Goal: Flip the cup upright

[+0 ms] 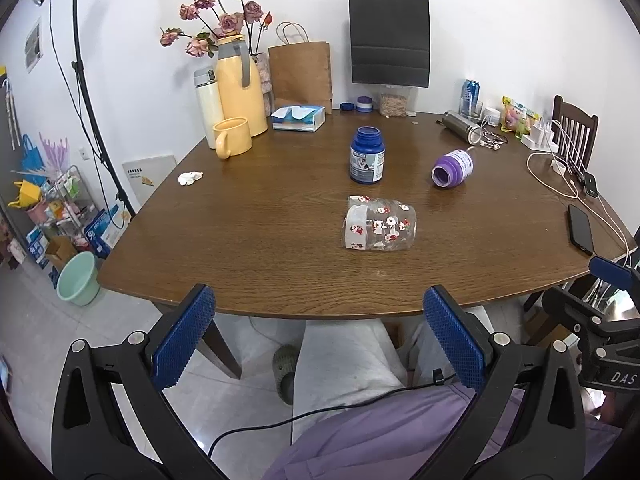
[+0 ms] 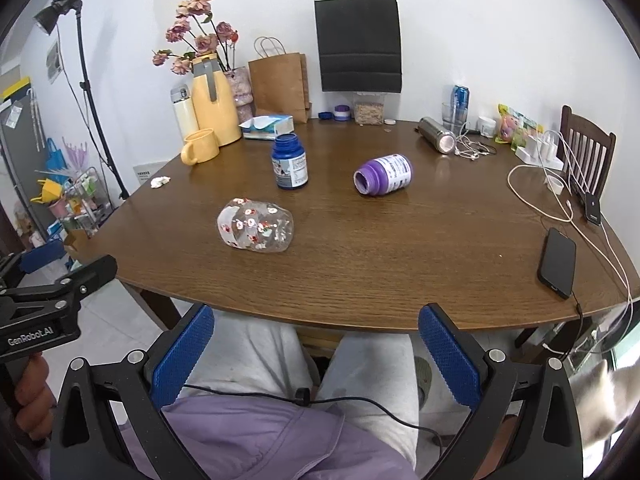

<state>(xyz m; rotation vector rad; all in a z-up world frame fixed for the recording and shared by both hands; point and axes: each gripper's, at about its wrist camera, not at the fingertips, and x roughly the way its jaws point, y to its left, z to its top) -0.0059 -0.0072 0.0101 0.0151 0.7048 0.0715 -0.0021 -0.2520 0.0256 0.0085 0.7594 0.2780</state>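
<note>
A clear plastic cup [image 1: 379,227] with red and white prints lies on its side near the middle of the brown table [image 1: 248,240], mouth to the left. It also shows in the right wrist view [image 2: 256,228]. My left gripper [image 1: 320,340] is open and empty, held off the table's near edge, over the person's lap. My right gripper [image 2: 316,356] is also open and empty, off the near edge, to the right of the cup. The right gripper shows at the right edge of the left wrist view [image 1: 600,320].
A blue bottle [image 1: 367,155] stands upright behind the cup. A purple bottle [image 1: 452,169] lies on its side to the right. A yellow mug [image 1: 231,137], yellow jug [image 1: 239,88], tissue box [image 1: 298,117], phone [image 1: 581,229] and cables [image 1: 560,184] ring the table.
</note>
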